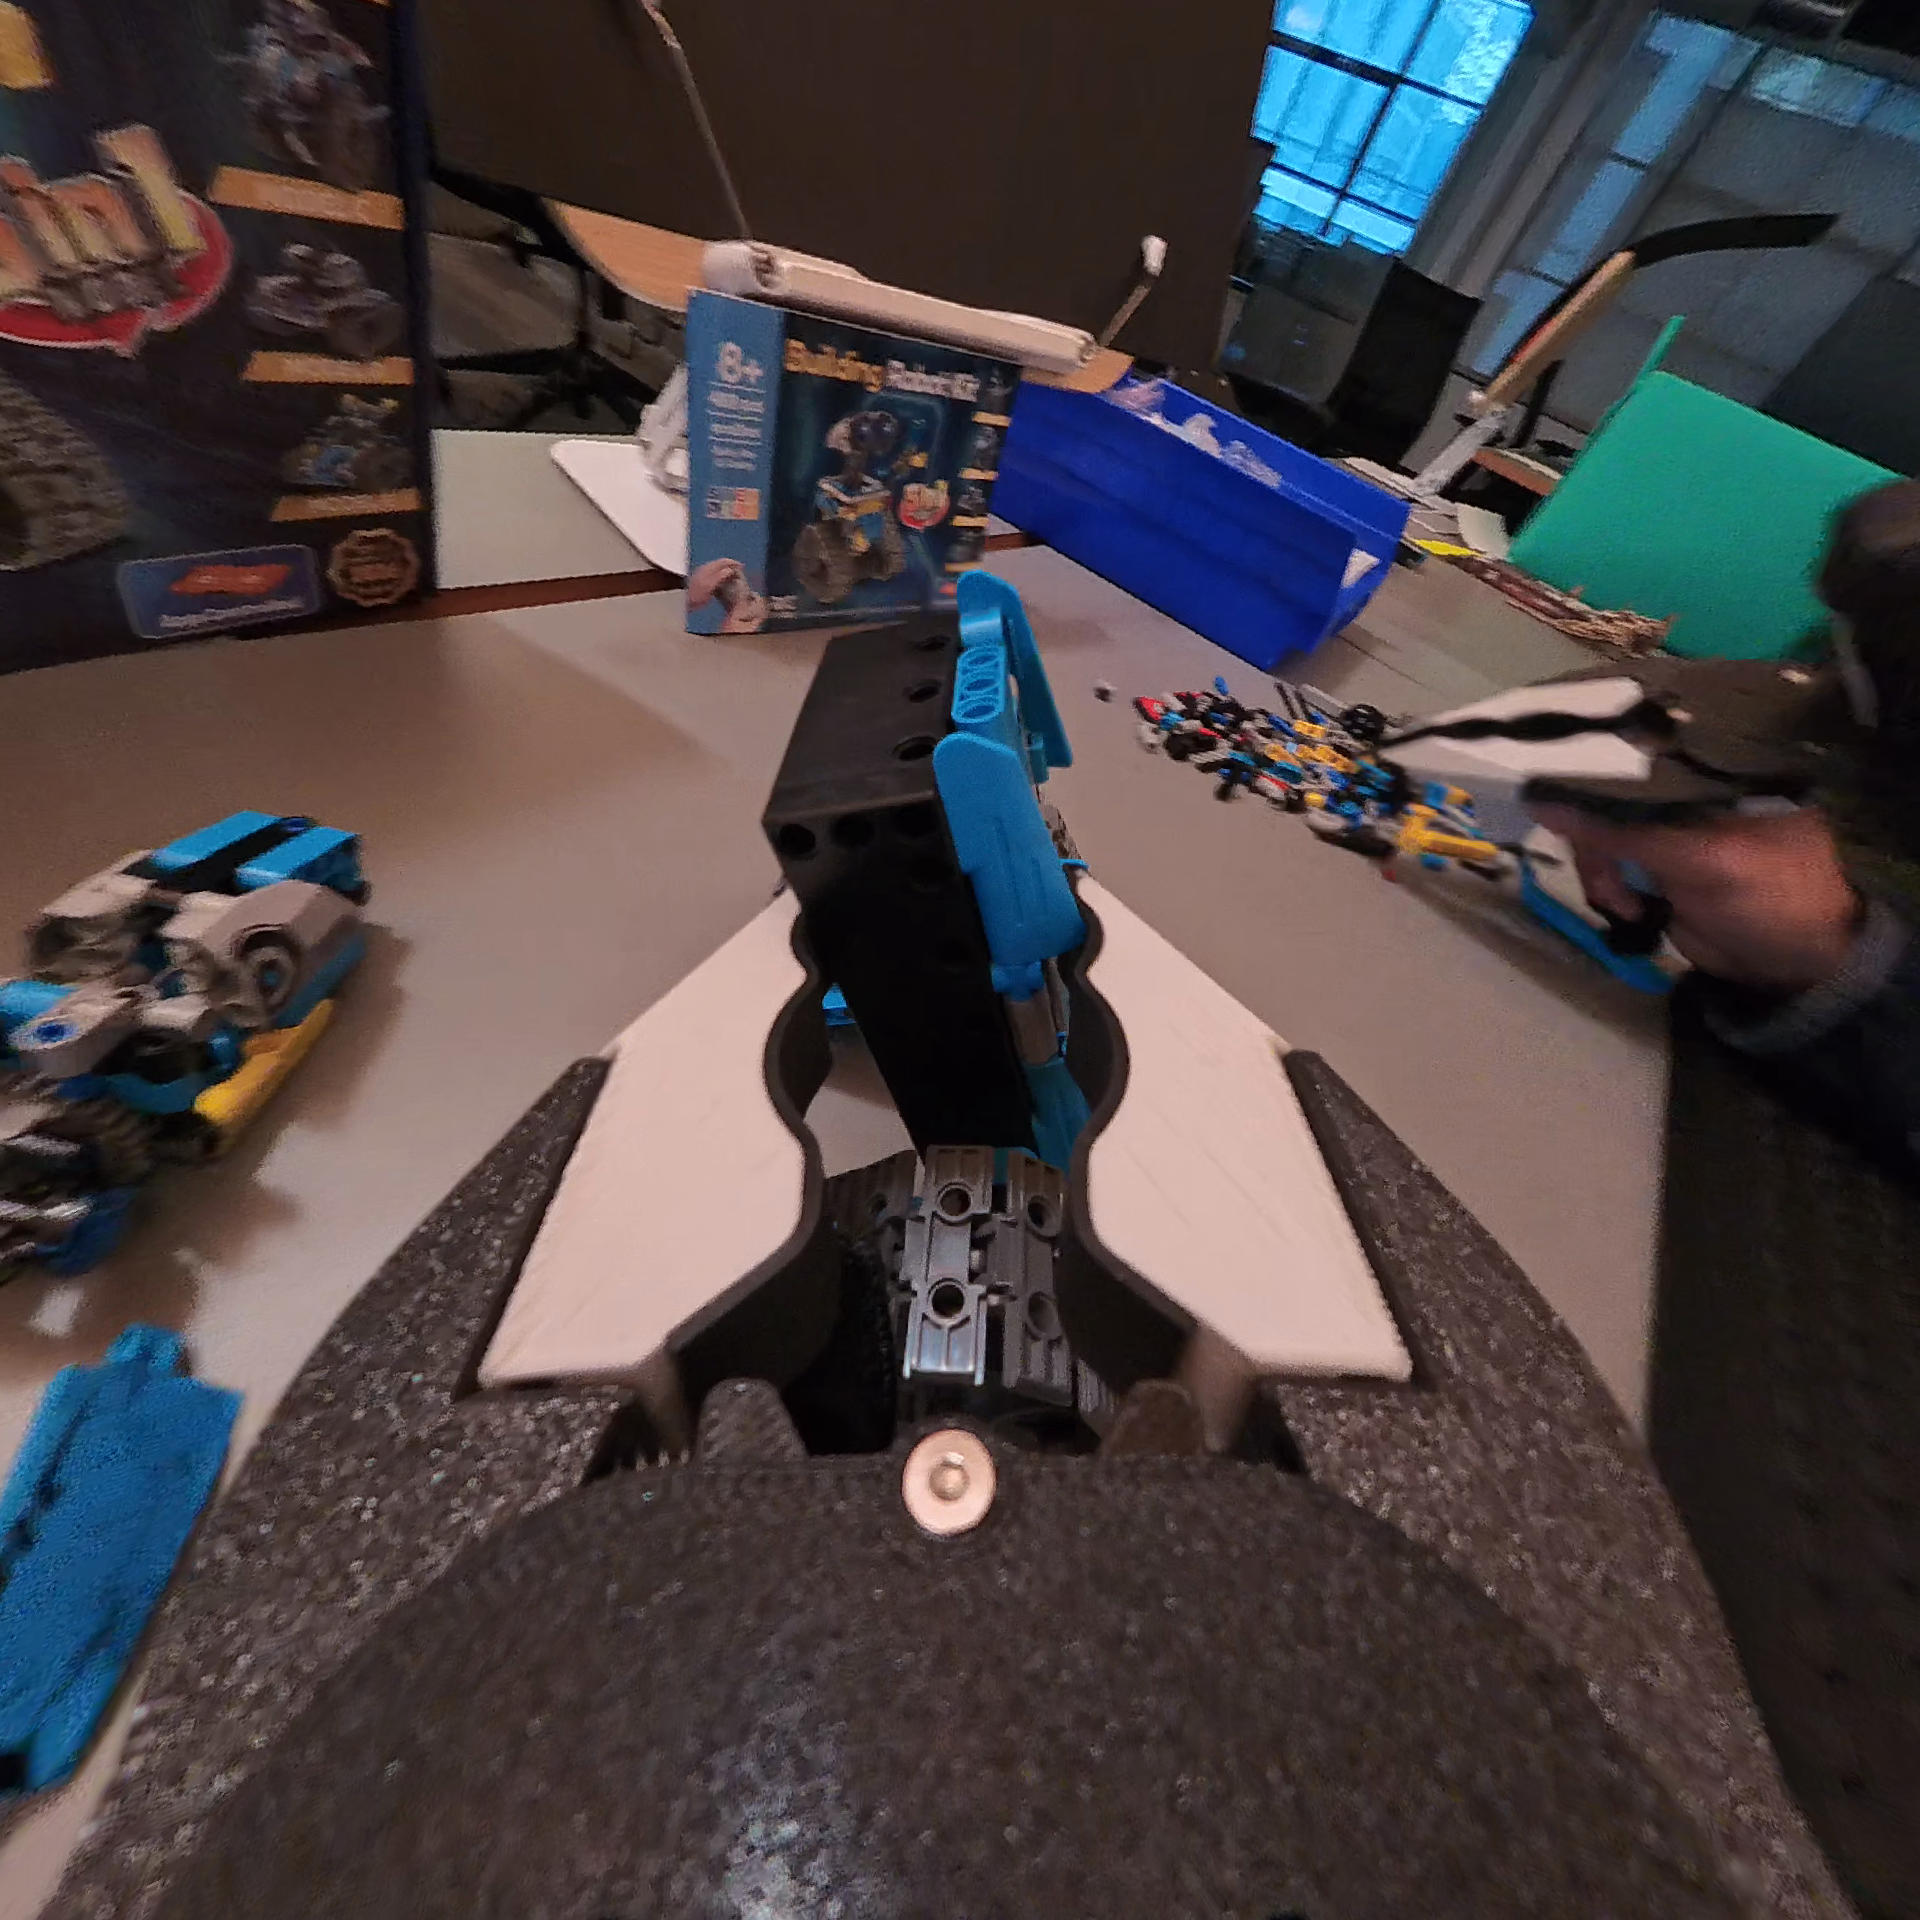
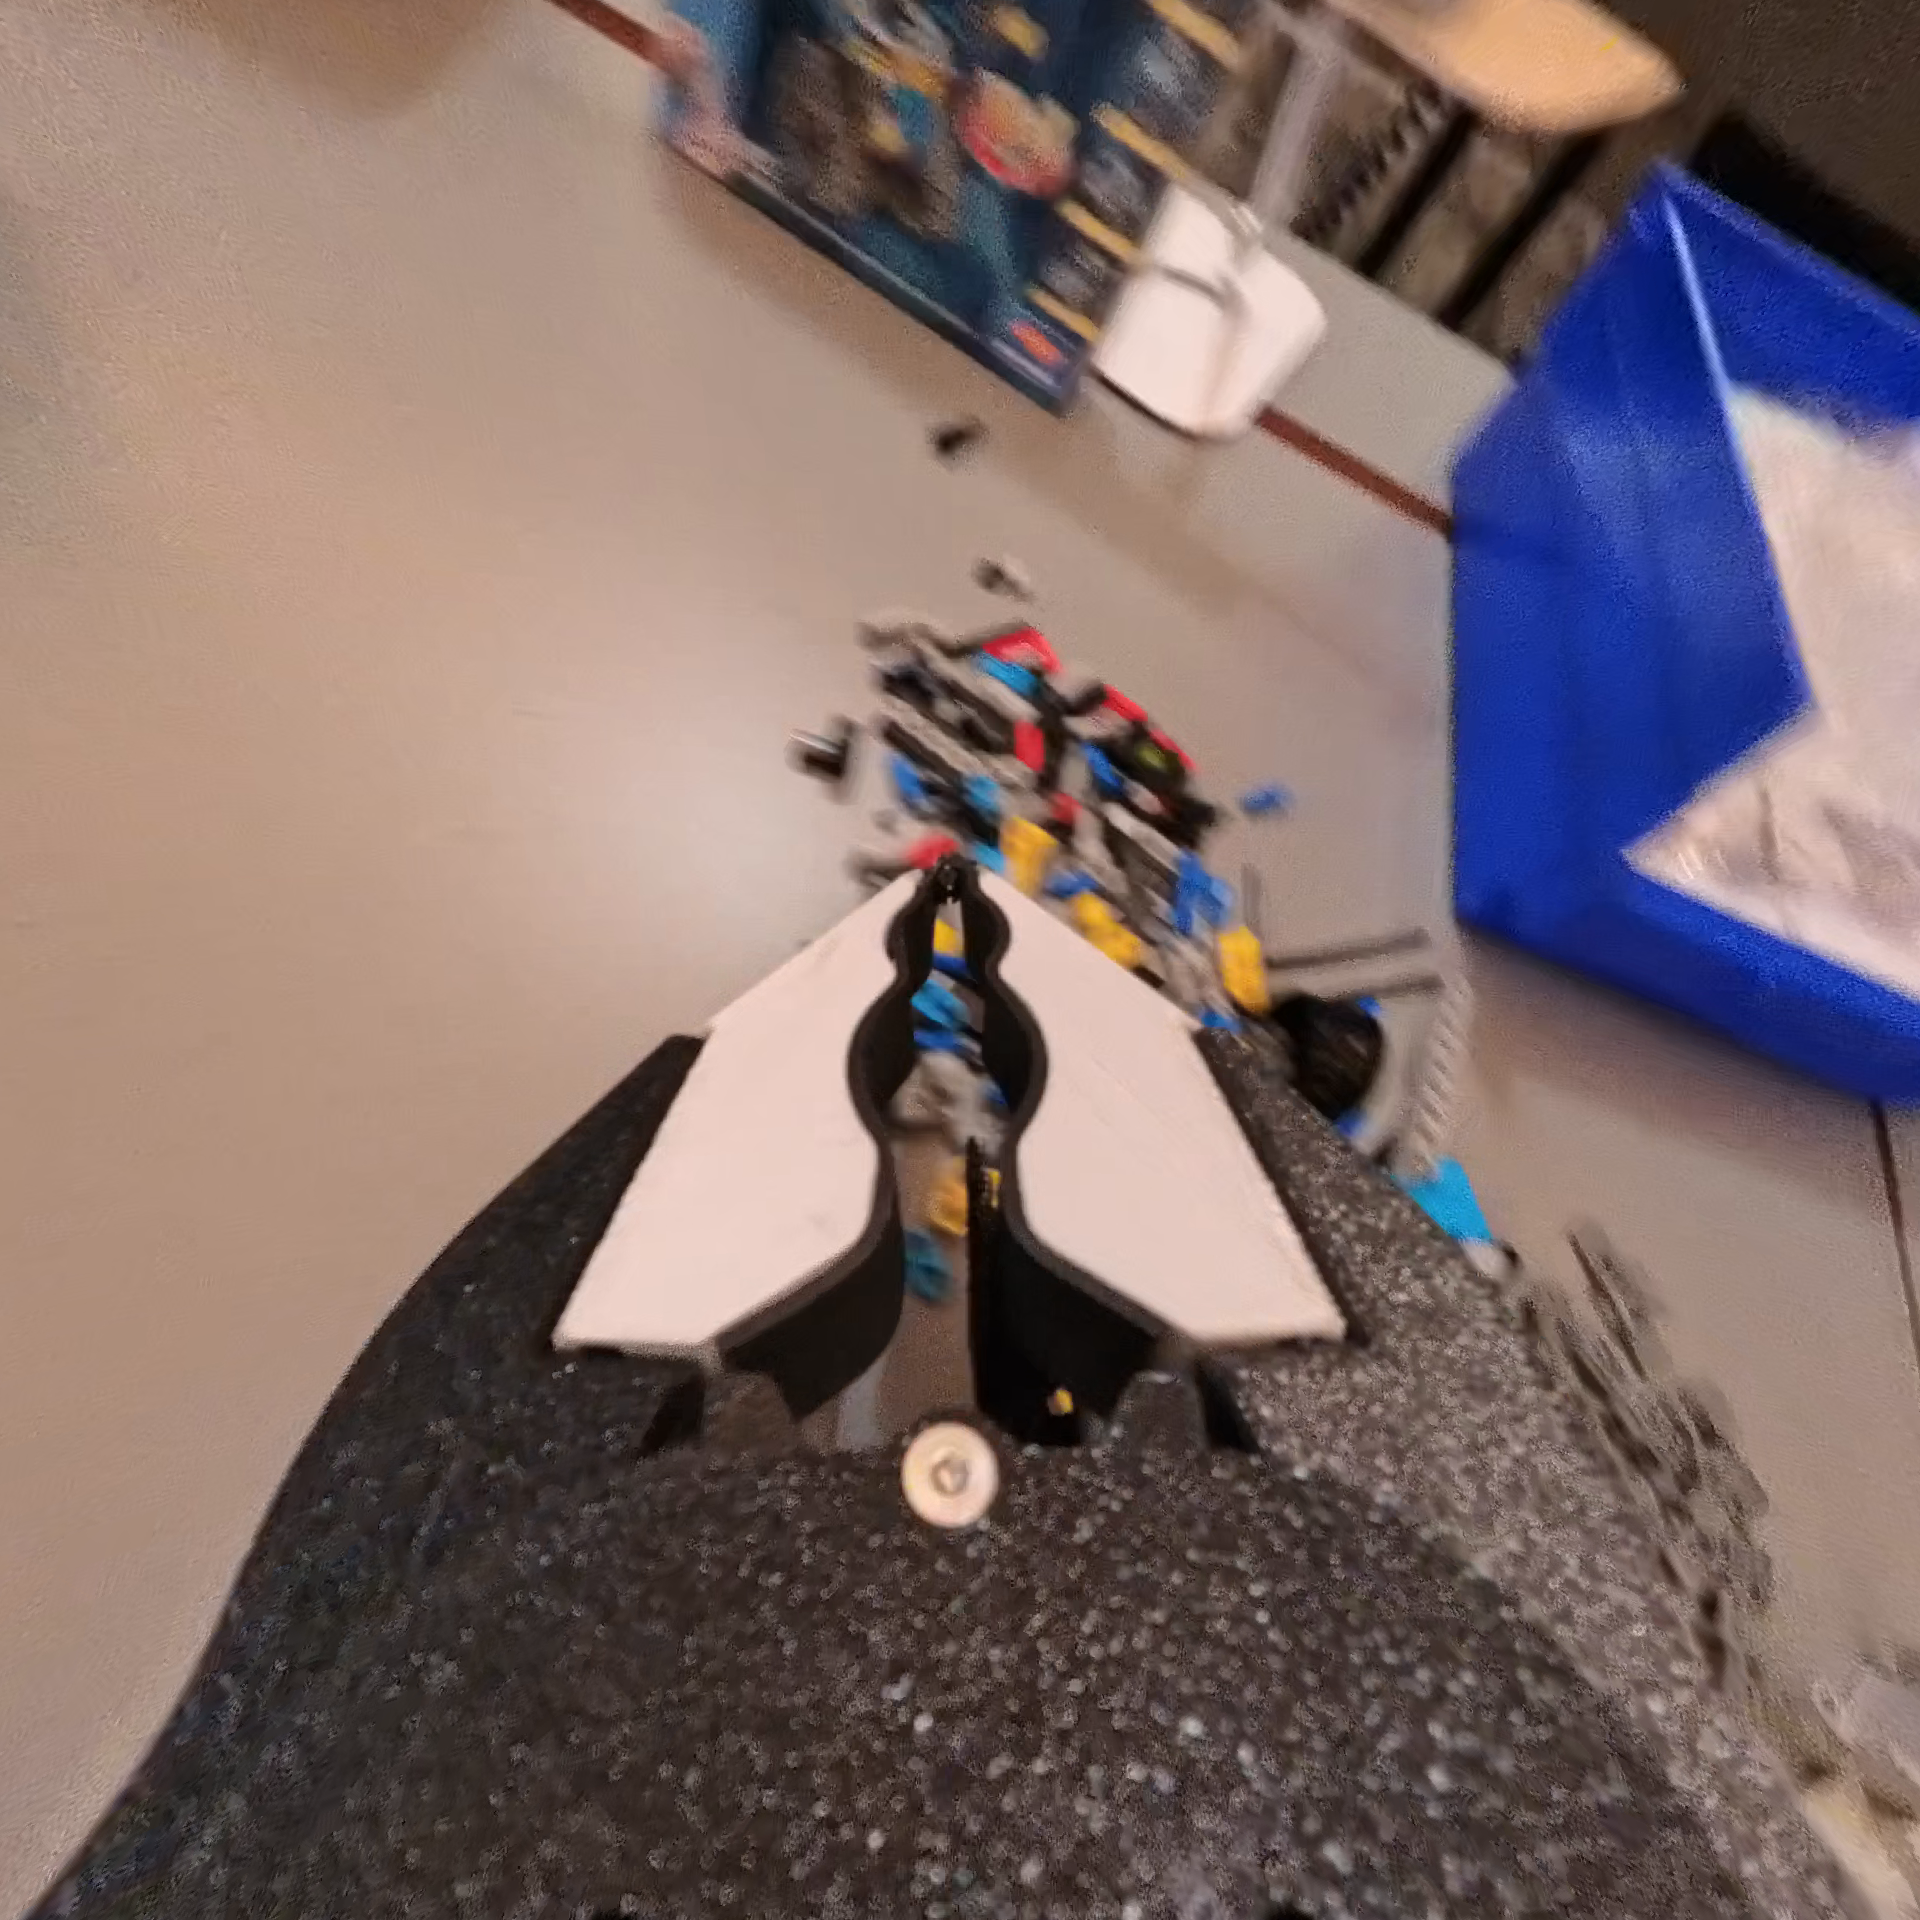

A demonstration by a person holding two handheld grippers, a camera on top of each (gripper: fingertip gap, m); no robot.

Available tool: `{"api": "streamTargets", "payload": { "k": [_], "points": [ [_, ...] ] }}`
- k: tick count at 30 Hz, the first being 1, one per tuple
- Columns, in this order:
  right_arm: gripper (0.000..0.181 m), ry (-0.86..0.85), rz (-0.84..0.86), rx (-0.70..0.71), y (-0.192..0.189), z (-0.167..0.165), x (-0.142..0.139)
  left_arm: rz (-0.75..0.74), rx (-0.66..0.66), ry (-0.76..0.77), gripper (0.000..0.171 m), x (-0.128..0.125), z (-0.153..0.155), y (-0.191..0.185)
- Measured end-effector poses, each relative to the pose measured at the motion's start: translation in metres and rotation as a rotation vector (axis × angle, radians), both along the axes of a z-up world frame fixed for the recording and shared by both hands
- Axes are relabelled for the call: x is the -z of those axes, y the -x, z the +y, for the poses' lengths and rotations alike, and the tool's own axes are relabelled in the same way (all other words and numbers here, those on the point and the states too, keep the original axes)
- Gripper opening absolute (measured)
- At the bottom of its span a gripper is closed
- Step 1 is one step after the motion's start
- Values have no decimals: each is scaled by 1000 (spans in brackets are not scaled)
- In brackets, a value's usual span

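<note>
The left gripper (image 1: pixel 940 904) has its fingers set narrow around a black block (image 1: pixel 873 831) with round holes. Blue pieces (image 1: pixel 1003 831) are fixed along the block's right face, and it stands tilted between the pads, held above the table (image 1: pixel 520 727) to the left of the pile of loose pieces (image 1: pixel 1278 748).

The right gripper (image 2: pixel 945 875), gripped by a person's hand (image 1: pixel 1725 894), hangs over the near edge of that pile. Its fingertips are pressed together. A small dark speck sits at the tips, possibly a piece, though the blur leaves that unsure.

A blue bin (image 2: pixel 1621 644) stands just right of the pile. A kit box (image 1: pixel 831 468) stands beyond the pile, and a partly built blue, grey and yellow model (image 1: pixel 177 966) lies well to its left.
</note>
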State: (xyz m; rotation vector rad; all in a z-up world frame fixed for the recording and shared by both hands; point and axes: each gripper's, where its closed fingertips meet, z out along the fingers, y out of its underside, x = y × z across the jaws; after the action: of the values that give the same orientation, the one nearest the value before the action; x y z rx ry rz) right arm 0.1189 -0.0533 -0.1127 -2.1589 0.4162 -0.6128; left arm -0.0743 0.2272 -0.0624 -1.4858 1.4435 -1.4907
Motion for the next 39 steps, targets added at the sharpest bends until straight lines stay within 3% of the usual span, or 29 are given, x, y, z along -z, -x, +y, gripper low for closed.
{"api": "streamTargets", "payload": {
  "k": [4, 7, 13, 17, 20, 23, 25, 29, 34, 39],
  "points": [
    [3, -54, 172, 91, -34, -41, 11, -2, 156, 25, 42, -1, -38, 0],
    [18, -44, 227, 114, -44, -51, 19, -11, 311, 42, 42, -1, -68, 7],
    [18, -167, 164, 162, -51, -66, -19, -6, 471, 85, 42, -3, -89, 25],
    [20, -277, 182, -25, 0, -16, -64, 6, 542, 119, 43, -4, -97, 33],
    [31, -330, 229, -359, 81, 54, -84, -1, 562, 119, 42, -4, -100, 36],
    [51, -381, 410, -724, 170, 113, -81, -4, 592, 117, 42, -4, -104, 40],
    [54, -371, 513, -857, 201, 138, -73, -9, 601, 117, 43, -5, -106, 43],
    [49, -433, 615, -878, 213, 165, -69, -17, 554, 120, 43, -5, -104, 40],
    [41, -502, 571, -821, 209, 154, -68, -25, 469, 54, 43, -3, -114, 31],
    [30, -616, 539, -758, 186, 148, -89, -30, 336, 5, 42, -2, -120, 15]
  ]
}}
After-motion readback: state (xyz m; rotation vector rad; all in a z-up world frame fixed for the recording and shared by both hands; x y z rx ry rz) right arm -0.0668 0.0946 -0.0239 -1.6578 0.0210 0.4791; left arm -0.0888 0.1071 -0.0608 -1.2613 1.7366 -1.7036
